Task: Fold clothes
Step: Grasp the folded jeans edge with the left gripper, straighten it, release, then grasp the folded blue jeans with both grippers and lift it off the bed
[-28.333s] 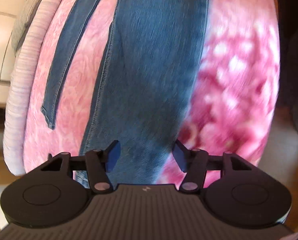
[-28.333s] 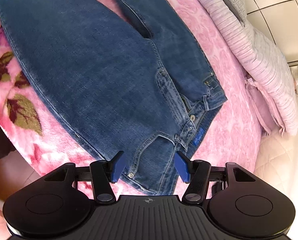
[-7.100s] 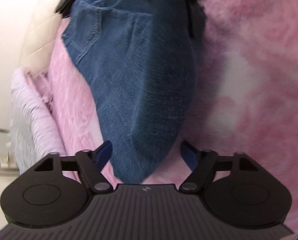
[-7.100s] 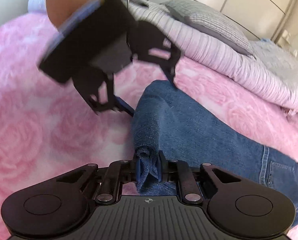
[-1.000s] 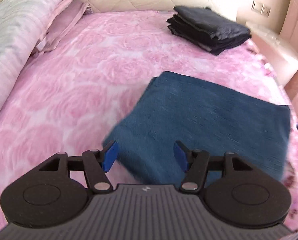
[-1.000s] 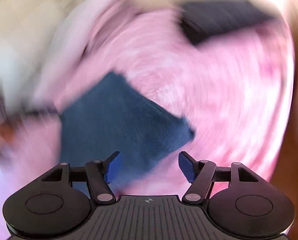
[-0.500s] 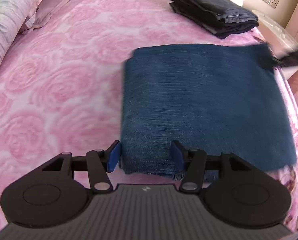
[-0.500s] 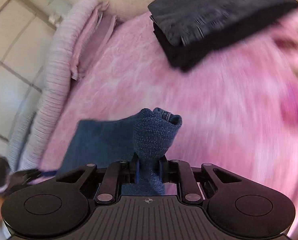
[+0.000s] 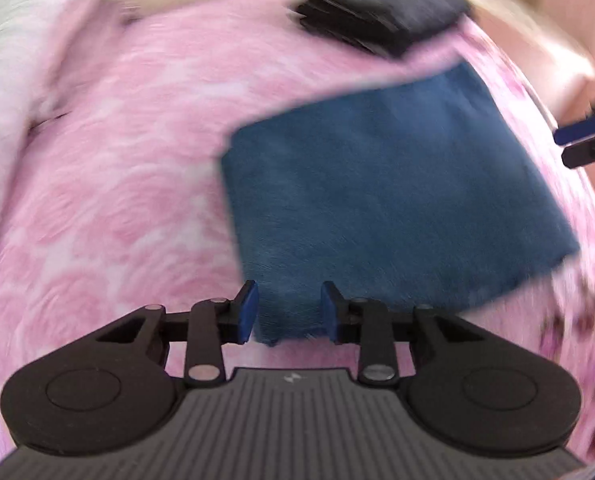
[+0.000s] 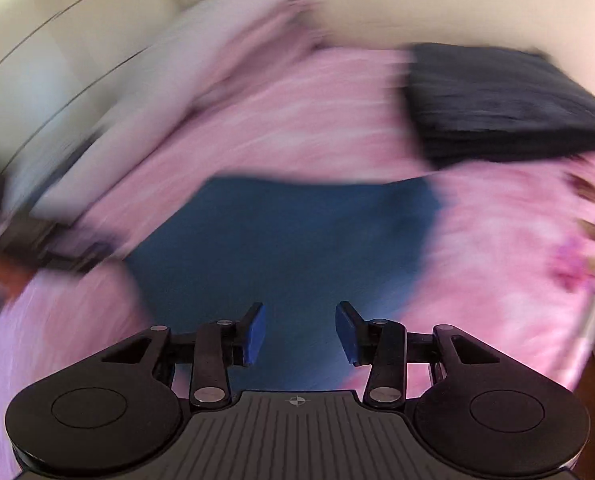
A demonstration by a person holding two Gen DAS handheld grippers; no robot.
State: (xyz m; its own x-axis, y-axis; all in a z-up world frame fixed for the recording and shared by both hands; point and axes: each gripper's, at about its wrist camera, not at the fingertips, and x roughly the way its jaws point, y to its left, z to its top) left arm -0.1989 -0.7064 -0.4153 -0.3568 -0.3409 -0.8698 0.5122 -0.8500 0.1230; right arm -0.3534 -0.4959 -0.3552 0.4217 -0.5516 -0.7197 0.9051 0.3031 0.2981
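The blue jeans [image 9: 389, 184] lie folded into a flat rectangle on the pink rose blanket [image 9: 109, 184]. My left gripper [image 9: 289, 312] is open, its blue pads on either side of the near corner of the jeans. My right gripper [image 10: 300, 334] is open and empty just above the near edge of the jeans [image 10: 289, 248]. Its open fingertips [image 9: 577, 132] show at the right edge of the left wrist view. Both views are motion-blurred.
A stack of folded dark clothes [image 9: 381, 8] lies behind the jeans, also seen in the right wrist view [image 10: 505, 104]. A pale striped pillow [image 9: 21, 48] lies at the left. The headboard and wall run behind. The bed's edge falls away at the right.
My right gripper has let go of the jeans fold and opened. The jeans now lie flat. My left gripper has pulled back a little and stays open at the jeans' corner.
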